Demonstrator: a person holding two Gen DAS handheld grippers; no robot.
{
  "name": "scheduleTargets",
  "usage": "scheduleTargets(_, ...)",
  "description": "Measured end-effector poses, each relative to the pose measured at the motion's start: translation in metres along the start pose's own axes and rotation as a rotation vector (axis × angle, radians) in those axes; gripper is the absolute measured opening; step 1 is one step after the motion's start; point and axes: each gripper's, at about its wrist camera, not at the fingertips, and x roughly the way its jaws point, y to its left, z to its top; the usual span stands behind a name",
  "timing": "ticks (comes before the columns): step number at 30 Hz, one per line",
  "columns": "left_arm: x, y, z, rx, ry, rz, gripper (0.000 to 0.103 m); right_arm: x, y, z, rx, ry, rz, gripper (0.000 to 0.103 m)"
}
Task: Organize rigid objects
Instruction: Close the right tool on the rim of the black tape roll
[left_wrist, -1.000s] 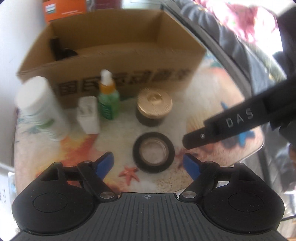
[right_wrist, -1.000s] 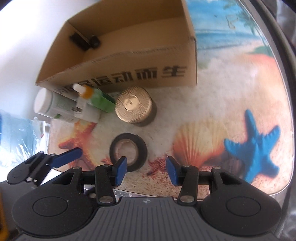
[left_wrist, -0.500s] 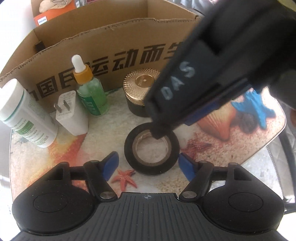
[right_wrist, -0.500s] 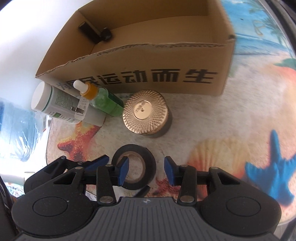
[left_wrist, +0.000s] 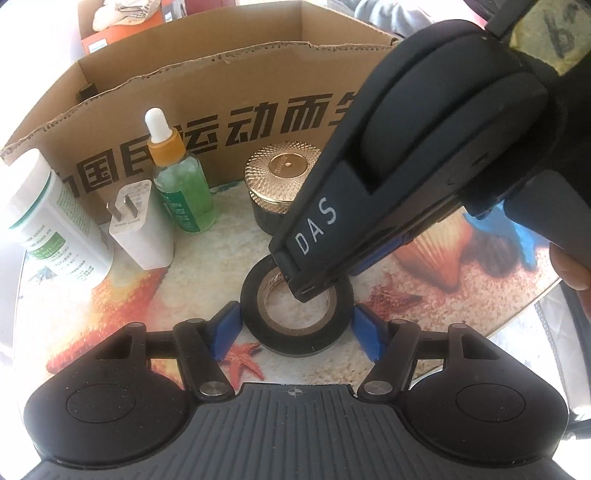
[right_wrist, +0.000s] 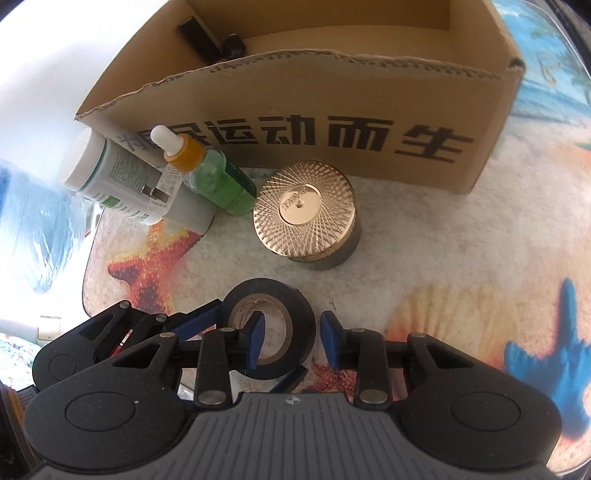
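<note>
A black tape roll (left_wrist: 295, 341) (right_wrist: 280, 291) lies flat on the beach-print table mat (left_wrist: 203, 273). My left gripper (left_wrist: 296, 330) straddles the whole roll. Its blue pads (left_wrist: 227, 328) sit right at the roll's two sides, and the jaws are closing. My right gripper (right_wrist: 291, 339) comes in from the right, pointing steeply down. One of its fingers (left_wrist: 314, 236) is inside the roll's hole and the other is outside the wall. Its jaws are closing with small gaps still showing. The open cardboard box (left_wrist: 258, 74) (right_wrist: 332, 92) stands behind.
Between roll and box stand a gold-lidded jar (left_wrist: 280, 173) (right_wrist: 303, 210), a green dropper bottle (left_wrist: 184, 192), a white charger plug (left_wrist: 142, 229) and a white bottle (left_wrist: 48, 214). A black object (right_wrist: 210, 40) lies inside the box. The table edge runs close on the left and right.
Both grippers have come down onto the tape roll and narrowed their jaws. The right gripper's finger has moved from beside the roll into its hole.
</note>
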Motion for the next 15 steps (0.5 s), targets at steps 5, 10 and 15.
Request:
scheduleTargets(5,-0.003,-0.004,-0.004,-0.018,-0.009,0.012,0.065,0.003,0.002,0.002,-0.033,-0.003,-0.014,0.021)
scheduleTargets(10,-0.007,-0.01,-0.006,0.001,-0.013,0.02,0.065,0.002,0.002,0.0,-0.036,0.007,-0.016,0.02)
scheduleTargets(15,-0.02,-0.015,-0.005,0.018,-0.006,0.018,0.065,-0.008,0.005,-0.003,-0.023,0.009,-0.007,0.02)
